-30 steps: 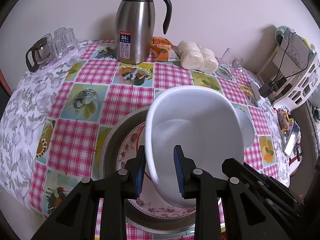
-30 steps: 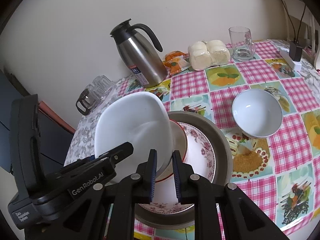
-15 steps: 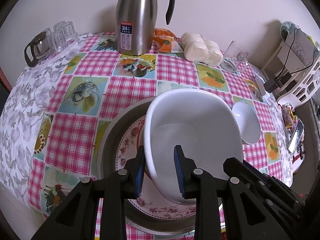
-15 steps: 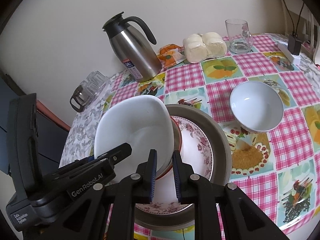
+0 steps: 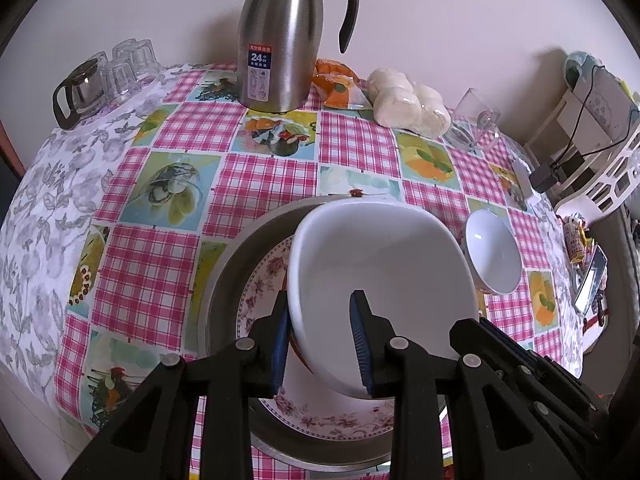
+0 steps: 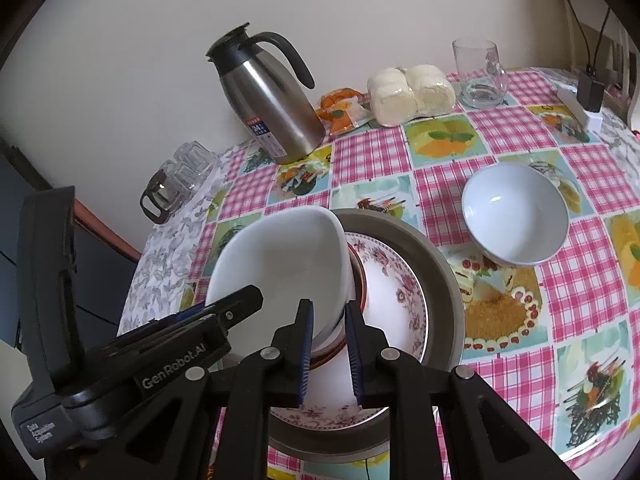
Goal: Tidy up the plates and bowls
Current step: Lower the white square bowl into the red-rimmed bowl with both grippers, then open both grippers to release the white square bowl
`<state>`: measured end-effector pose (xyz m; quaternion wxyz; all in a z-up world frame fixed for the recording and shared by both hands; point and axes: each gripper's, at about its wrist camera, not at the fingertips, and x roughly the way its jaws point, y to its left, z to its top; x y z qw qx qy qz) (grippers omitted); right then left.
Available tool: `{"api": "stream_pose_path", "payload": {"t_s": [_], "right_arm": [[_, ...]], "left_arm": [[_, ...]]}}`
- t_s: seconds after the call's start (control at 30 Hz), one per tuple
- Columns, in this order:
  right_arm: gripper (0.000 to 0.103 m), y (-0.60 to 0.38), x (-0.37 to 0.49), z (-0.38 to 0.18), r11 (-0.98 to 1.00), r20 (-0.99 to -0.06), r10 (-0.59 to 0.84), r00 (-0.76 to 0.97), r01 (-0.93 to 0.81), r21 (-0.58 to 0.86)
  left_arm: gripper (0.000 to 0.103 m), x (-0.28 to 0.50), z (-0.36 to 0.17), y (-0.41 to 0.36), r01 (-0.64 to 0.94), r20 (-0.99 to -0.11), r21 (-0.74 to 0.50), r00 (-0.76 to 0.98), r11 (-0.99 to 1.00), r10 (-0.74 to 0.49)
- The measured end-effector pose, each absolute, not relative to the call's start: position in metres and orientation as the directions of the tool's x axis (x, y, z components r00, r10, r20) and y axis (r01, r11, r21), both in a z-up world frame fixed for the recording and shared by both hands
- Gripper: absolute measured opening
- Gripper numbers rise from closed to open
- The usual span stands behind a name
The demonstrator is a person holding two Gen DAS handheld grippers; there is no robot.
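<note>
A white square bowl (image 5: 380, 272) is tilted over a stack: a grey metal plate (image 5: 232, 280), a floral plate (image 5: 260, 292) and a red-rimmed dish (image 6: 358, 276). My left gripper (image 5: 320, 344) is shut on the white bowl's near rim. My right gripper (image 6: 328, 344) is shut on the bowl's other edge (image 6: 336, 280). The bowl also shows in the right wrist view (image 6: 280, 264). A small round white bowl (image 5: 492, 256) sits alone to the right, also in the right wrist view (image 6: 516, 216).
A steel thermos jug (image 5: 280, 40), orange snack packet (image 5: 336, 84), wrapped buns (image 5: 408, 104) and a glass mug (image 5: 472, 120) line the back wall. A glass pot and cups (image 5: 100, 76) stand at back left. A white rack (image 5: 600, 120) is at right.
Both grippers and the white bowl have pulled back and sunk slightly toward the stack; the bowl stays gripped by both. The small bowl has come into the left wrist view.
</note>
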<state>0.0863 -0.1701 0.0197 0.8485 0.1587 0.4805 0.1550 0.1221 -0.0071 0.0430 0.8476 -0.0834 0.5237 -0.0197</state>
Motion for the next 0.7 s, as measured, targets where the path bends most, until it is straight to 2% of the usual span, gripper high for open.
{"api": "stream_pose_path", "payload": {"t_s": [0.7], "right_arm": [[0.019,-0.1724,0.0876,0.0148,0.91,-0.783,0.395,0.481,-0.091,0.404]], "left_arm": [[0.031,0.1226,0.0428,-0.0015,-0.089,-0.884,-0.153,0.458,0.984,-0.096]]}}
